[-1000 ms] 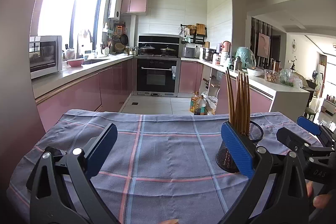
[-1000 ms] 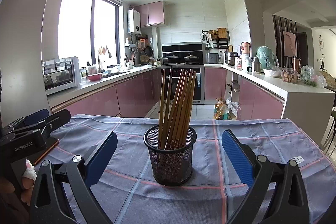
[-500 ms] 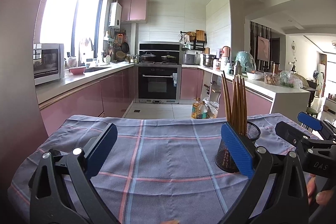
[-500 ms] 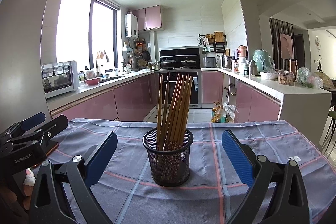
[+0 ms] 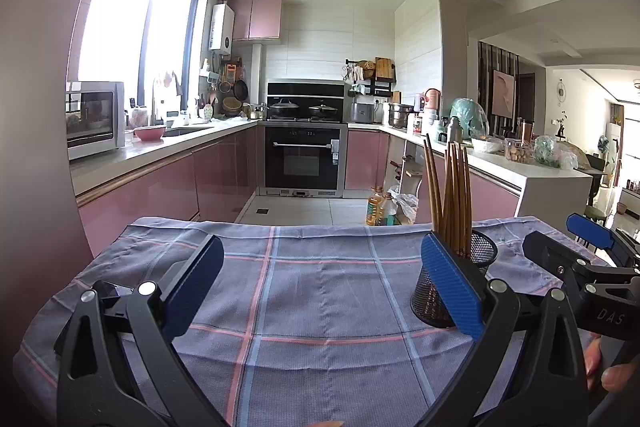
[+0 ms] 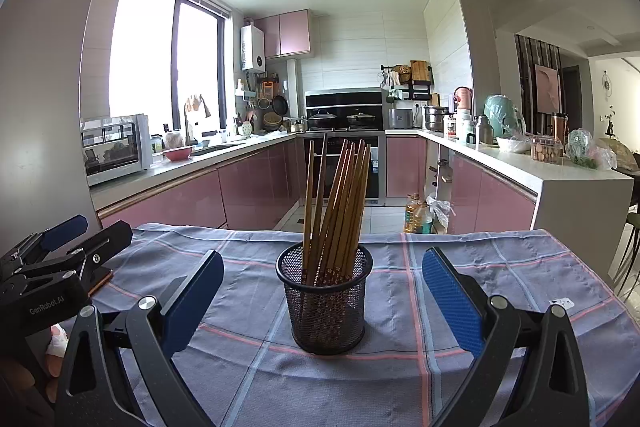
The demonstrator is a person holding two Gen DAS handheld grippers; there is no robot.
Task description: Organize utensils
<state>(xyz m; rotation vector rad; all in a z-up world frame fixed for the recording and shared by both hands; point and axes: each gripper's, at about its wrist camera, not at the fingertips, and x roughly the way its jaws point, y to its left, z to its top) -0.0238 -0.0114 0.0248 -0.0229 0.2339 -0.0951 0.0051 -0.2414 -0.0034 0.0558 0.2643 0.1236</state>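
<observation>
Mesh holder (image 6: 325, 301) with wooden chopsticks (image 6: 336, 203) sits upright dead ahead between your right claw (image 6: 322, 293) fingers, not touching, both claws wide and empty, left claw (image 5: 320, 283) over bare checked cloth (image 5: 320, 291), holder well in from bench edges.

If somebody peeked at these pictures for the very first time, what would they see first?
Probably the black mesh cup full of long brown chopsticks, standing in the middle of the checked blue cloth, straight ahead of the right tongs. The left tongs, also wide open, hang over bare cloth with the cup off to their right. Behind it all is a kitchen with shiny pink cabinets.
</observation>
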